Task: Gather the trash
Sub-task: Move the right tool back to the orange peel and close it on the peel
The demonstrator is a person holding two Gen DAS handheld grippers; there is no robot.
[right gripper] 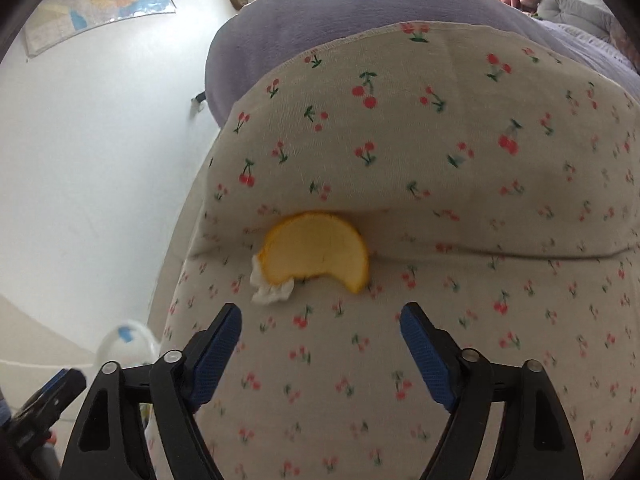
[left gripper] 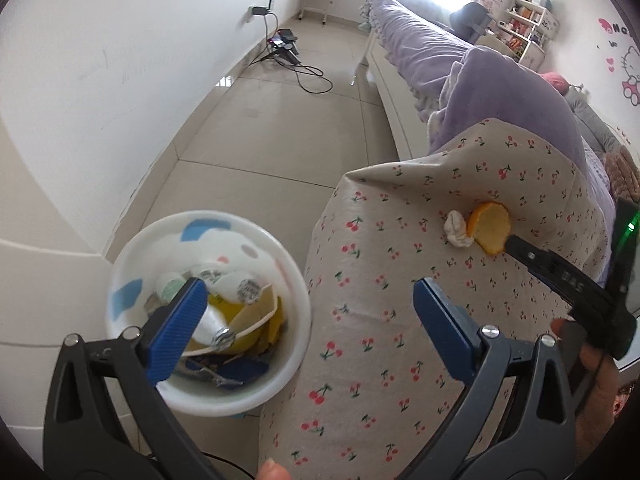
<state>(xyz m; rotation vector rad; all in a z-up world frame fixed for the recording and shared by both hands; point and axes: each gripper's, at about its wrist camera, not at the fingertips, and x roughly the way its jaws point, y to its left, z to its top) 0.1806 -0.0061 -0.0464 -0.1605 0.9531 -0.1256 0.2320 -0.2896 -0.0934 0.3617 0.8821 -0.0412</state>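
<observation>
On the cherry-print cloth I count one orange peel, lying crosswise, one tissue wad; both my tongs gape empty.

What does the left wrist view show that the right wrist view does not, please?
Only the left wrist view shows inside the white bin, already holding trash, and the floor cables. Only the right wrist view shows the wall map. Both show the orange peel beside the crumpled tissue on the cherry-print cloth, with the open right gripper near the peel.
</observation>
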